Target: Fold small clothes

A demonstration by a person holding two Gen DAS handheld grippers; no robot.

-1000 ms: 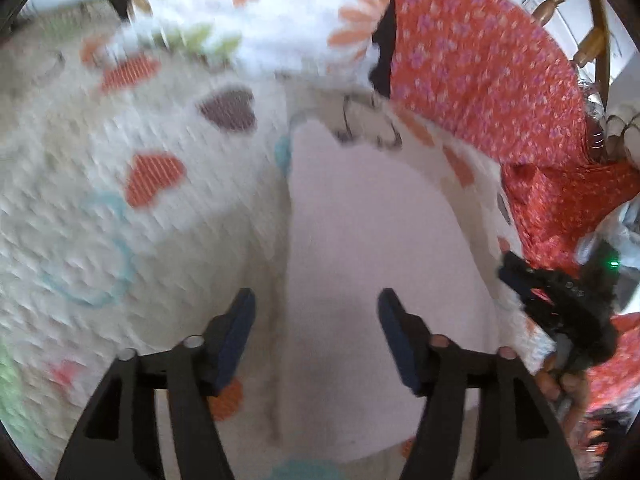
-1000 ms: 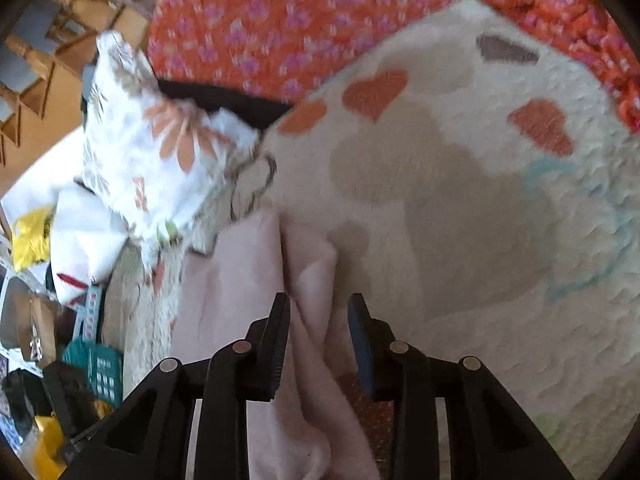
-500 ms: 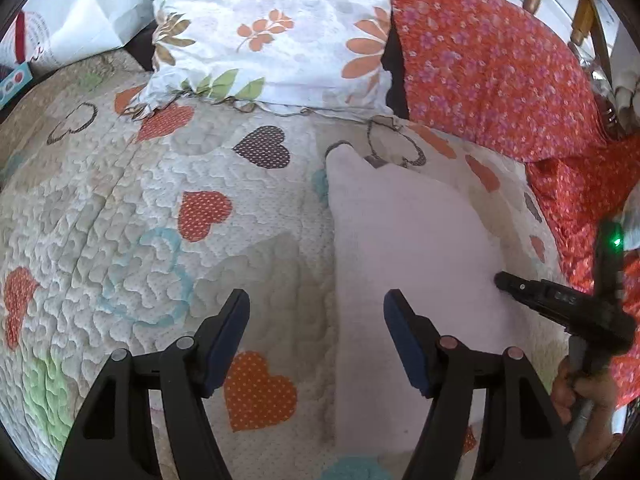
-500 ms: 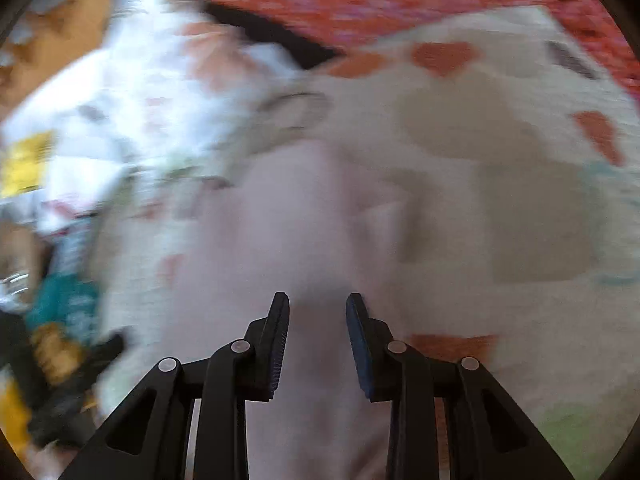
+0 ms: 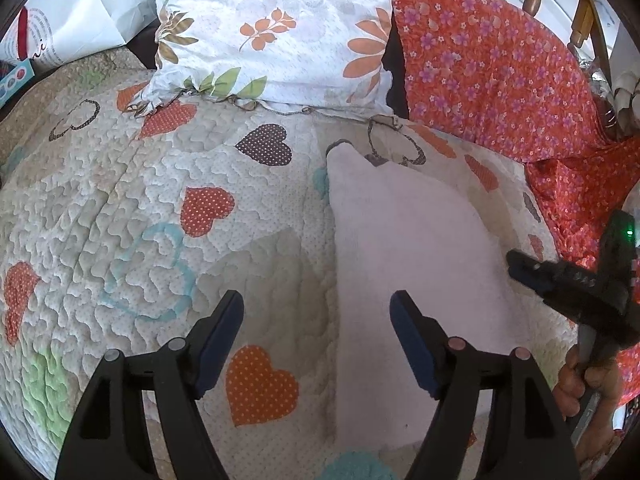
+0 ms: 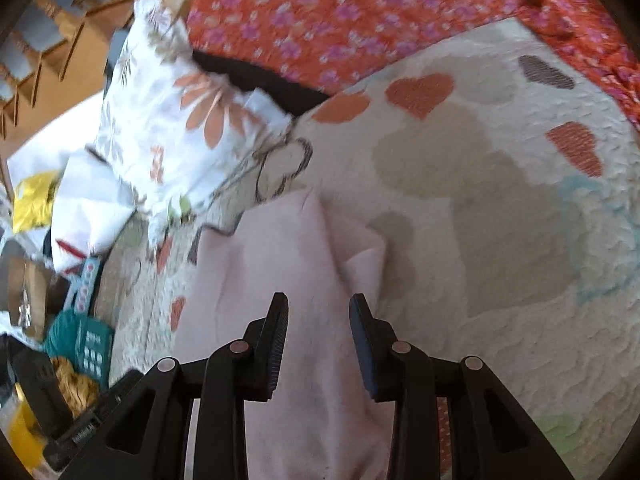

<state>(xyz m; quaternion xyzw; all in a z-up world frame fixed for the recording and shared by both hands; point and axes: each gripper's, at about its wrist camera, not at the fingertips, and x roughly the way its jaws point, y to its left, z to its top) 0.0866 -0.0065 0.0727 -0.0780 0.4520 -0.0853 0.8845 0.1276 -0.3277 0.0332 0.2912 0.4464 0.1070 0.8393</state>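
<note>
**Pink garment lies flat on the quilt, both claws spread above it**

Widening from where they stood a second ago, the left gripper's (image 5: 316,334) jaws are opening, and nothing is between them but bare quilt (image 5: 120,208) and the left edge of the cloth. That heart-patterned quilt fills most of both views. Along the top of the left wrist view sit a white floral pillow (image 5: 280,28) and, to the upper right, an orange flowered fabric (image 5: 492,76) draped past the quilt's edge.

Now to the pink garment (image 5: 408,248): folded, it lies right of centre in the left wrist view, its long axis running from the bottom edge of the frame up towards the pillow, the narrower rounded end pointing to the top. In the right wrist view the same pink garment (image 6: 296,280) runs from the bottom centre up and slightly left, with a folded flap lying along its right side.

The right gripper (image 6: 318,344) hangs over that cloth, jaws opening though still fairly narrow, pads not pinching anything. It shows again at the right edge of the left wrist view (image 5: 532,272), its tips over the garment's right border, a hand (image 5: 588,392) gripping its handle at lower right.
</note>
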